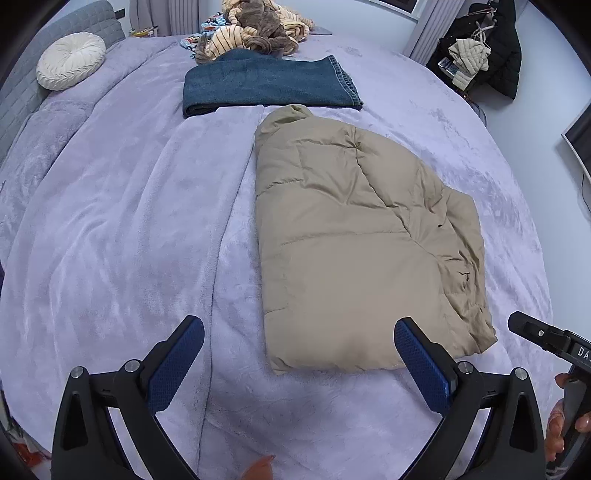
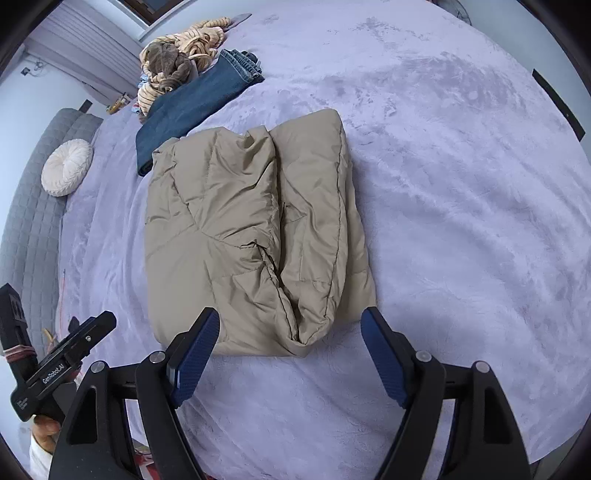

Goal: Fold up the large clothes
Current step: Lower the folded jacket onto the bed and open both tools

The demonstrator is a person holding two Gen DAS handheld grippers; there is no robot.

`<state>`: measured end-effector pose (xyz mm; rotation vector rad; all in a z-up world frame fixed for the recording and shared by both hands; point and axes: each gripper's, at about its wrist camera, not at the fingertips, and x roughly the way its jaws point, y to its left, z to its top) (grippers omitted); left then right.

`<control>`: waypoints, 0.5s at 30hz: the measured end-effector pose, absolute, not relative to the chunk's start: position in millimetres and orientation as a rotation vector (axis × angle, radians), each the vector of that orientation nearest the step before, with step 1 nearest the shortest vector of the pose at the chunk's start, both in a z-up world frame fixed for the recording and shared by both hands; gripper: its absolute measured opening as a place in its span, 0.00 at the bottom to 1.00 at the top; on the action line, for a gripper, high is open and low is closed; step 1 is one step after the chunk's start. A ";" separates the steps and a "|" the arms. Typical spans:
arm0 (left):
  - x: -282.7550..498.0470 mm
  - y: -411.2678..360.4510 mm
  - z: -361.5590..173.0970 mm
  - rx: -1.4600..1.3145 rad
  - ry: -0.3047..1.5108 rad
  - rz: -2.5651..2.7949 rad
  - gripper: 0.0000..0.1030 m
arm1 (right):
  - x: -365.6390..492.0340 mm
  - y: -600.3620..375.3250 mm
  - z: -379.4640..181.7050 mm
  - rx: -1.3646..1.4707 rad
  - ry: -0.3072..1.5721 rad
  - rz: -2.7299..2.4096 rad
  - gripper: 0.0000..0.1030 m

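A beige puffer jacket (image 1: 354, 236) lies folded into a long bundle on the lavender bed cover (image 1: 129, 229). In the right wrist view the jacket (image 2: 251, 236) shows its folded layers and a sleeve edge along its right side. My left gripper (image 1: 299, 343) hovers above the jacket's near end, open wide, nothing between its blue pads. My right gripper (image 2: 290, 334) also hangs open over the near end, empty. Each gripper's body shows at the edge of the other's view, held by a hand.
Folded blue jeans (image 1: 269, 86) lie beyond the jacket, and a heap of striped and brown clothes (image 1: 255, 29) behind them. A round white cushion (image 1: 70, 61) rests by the grey headboard (image 1: 22, 85). Dark coats (image 1: 487, 48) hang at the far right.
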<state>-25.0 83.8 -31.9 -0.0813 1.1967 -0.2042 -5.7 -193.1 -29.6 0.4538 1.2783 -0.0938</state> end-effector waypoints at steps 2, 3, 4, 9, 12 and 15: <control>-28.5 86.1 -27.4 -0.071 1.184 -0.192 1.00 | -7.9 -187.2 -25.7 0.427 1.278 -0.105 0.81; -29.9 87.3 -25.3 -0.063 1.178 -0.184 1.00 | -8.3 -184.3 -24.0 0.415 1.278 -0.107 0.81; -31.3 88.0 -23.2 -0.055 1.173 -0.177 1.00 | -9.2 -180.8 -22.1 0.403 1.281 -0.110 0.82; -39.0 92.8 -8.4 -0.012 1.128 -0.165 1.00 | -13.8 -164.3 -6.8 0.331 1.250 -0.138 1.00; -43.1 94.3 0.3 -0.007 1.113 -0.176 1.00 | -14.7 -156.2 4.0 0.279 1.229 -0.162 1.00; -46.3 93.5 10.2 0.005 1.100 -0.170 1.00 | -15.5 -148.5 17.5 0.214 1.193 -0.191 1.00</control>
